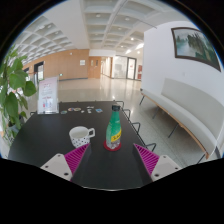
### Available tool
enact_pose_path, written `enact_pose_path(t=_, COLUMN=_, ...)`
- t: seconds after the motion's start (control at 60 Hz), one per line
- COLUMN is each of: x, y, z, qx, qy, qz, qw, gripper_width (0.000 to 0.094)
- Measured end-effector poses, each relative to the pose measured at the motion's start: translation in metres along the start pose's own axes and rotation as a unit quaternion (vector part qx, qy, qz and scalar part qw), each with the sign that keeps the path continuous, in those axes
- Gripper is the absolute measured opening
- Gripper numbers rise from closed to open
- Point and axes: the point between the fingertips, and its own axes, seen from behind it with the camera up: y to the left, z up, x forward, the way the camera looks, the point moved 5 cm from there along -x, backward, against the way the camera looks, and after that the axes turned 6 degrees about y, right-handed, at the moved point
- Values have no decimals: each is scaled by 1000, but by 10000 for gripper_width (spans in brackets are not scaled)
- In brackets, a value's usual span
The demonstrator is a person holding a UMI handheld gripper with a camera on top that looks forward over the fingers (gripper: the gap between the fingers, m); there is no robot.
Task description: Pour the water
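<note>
A green bottle (114, 129) with a red cap and a red base stands upright on the black table (60, 125), just ahead of my fingers and between their lines. A white mug (80, 135) stands to its left, close to the left finger. My gripper (111, 160) is open and empty, its two pink pads (76, 158) spread wide on either side, short of the bottle and touching nothing.
Small dark objects (85, 108) lie at the table's far end, with a chair (122, 107) behind. A leafy plant (12, 85) stands at the left. A white bench (185, 112) runs along the right wall, with tiled floor between.
</note>
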Motion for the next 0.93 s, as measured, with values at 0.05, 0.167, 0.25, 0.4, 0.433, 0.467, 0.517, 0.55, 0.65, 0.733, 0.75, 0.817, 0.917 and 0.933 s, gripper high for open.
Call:
enact_pose_path(t=0.05, x=-15, y=-1, z=-4, qx=1, qy=-1, qz=0, qw=1000, gripper_width=857)
enact_pose_path(t=0.167, x=-51, y=3, z=-10, qx=-4, qy=-8, qz=7, qw=1000, gripper_width=855)
enact_pose_path(t=0.25, x=-73, y=6, z=-15, qx=-8, qy=-13, qz=12, qw=1000, gripper_width=858)
enact_pose_path(t=0.4, x=-95, y=10, z=-20, qx=-12, qy=-23, qz=14, qw=1000, gripper_width=857)
enact_pose_path(t=0.433, x=-95, y=10, z=-22, qx=-12, qy=-23, qz=17, qw=1000, gripper_width=857)
enact_pose_path(t=0.467, x=-98, y=9, z=-23, qx=-11, qy=-24, qz=17, qw=1000, gripper_width=857)
enact_pose_path(t=0.517, x=-101, y=7, z=-24, qx=-9, qy=-26, qz=15, qw=1000, gripper_width=858)
enact_pose_path(t=0.55, x=-102, y=6, z=-25, qx=-9, qy=-26, qz=14, qw=1000, gripper_width=855)
enact_pose_path(t=0.65, x=-106, y=3, z=-27, qx=-4, qy=-25, qz=12, qw=1000, gripper_width=855)
enact_pose_path(t=0.733, x=-108, y=1, z=-29, qx=2, qy=-21, qz=11, qw=1000, gripper_width=857)
enact_pose_path(t=0.75, x=-108, y=1, z=-29, qx=2, qy=-22, qz=11, qw=1000, gripper_width=855)
enact_pose_path(t=0.817, x=-106, y=-1, z=-28, qx=-2, qy=-24, qz=11, qw=1000, gripper_width=858)
enact_pose_path(t=0.917, x=-103, y=-3, z=-31, qx=-1, qy=-21, qz=8, qw=1000, gripper_width=857)
enact_pose_path(t=0.933, x=-103, y=-2, z=-31, qx=1, qy=-22, qz=9, qw=1000, gripper_width=856)
